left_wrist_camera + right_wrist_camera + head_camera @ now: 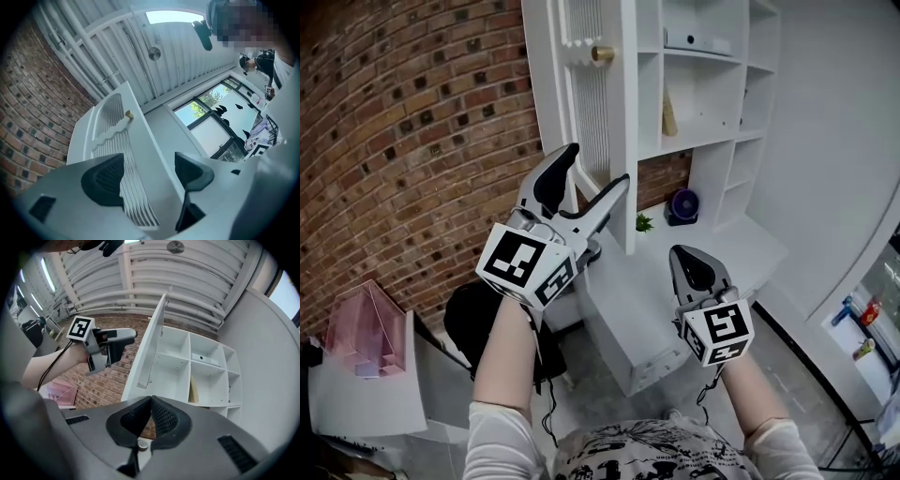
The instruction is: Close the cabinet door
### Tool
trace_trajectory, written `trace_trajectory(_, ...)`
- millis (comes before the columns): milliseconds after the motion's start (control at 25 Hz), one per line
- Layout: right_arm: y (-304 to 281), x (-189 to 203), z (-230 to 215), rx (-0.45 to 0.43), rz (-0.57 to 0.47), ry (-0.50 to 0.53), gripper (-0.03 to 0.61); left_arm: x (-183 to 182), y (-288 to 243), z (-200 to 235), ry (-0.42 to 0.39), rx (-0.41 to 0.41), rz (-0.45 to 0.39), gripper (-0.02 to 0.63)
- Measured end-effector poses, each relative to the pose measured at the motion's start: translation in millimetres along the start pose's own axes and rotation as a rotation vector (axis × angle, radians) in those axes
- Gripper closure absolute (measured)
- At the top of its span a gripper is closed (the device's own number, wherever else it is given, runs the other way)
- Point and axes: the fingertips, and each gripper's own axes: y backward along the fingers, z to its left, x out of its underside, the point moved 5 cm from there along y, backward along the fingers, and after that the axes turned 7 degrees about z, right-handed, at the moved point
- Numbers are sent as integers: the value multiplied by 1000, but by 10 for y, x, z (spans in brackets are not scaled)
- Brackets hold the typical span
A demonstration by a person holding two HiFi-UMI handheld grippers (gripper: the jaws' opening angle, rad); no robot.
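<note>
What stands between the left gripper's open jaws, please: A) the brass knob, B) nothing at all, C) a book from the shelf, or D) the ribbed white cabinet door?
D: in the left gripper view, the left gripper has its jaws apart, and the cabinet door runs between them.

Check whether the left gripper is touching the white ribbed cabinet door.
Apart. The right gripper view shows a strip of red brick wall between the left gripper and the white ribbed cabinet door. Its jaws stand open, short of the door's edge.
</note>
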Motion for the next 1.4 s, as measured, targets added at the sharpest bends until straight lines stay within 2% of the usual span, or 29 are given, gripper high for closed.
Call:
trace_trajectory(280,-157,-110,-210,-50,-22,34,563,-626,-329,294,42,37,-105,277)
trace_trajectory(480,-216,-218,-191,-73,-47,39,563,-881,-471,498,37,-5,-112,331)
trace_trajectory(600,-190,-275,-175,-78,-67,46,563,-987,-556,625,121,17,-131,338)
trace_trajectory(760,-120,-272,-150,-67,-81,18,563,-1109,-630,754,269,76,-160,389)
trace_trajectory(960,-35,-220,-165,-39,-75,3,563,-1104,-686,744,283,90,-137,407)
trace_trajectory(1160,-37,-202,-197,-25,-64,-4,563,-1079,-773,649,290,179,-133,516)
trace_trajectory(1400,-97,-148,-355,-37,-58,-7,563,-1064,-920,573,258,169,-134,517)
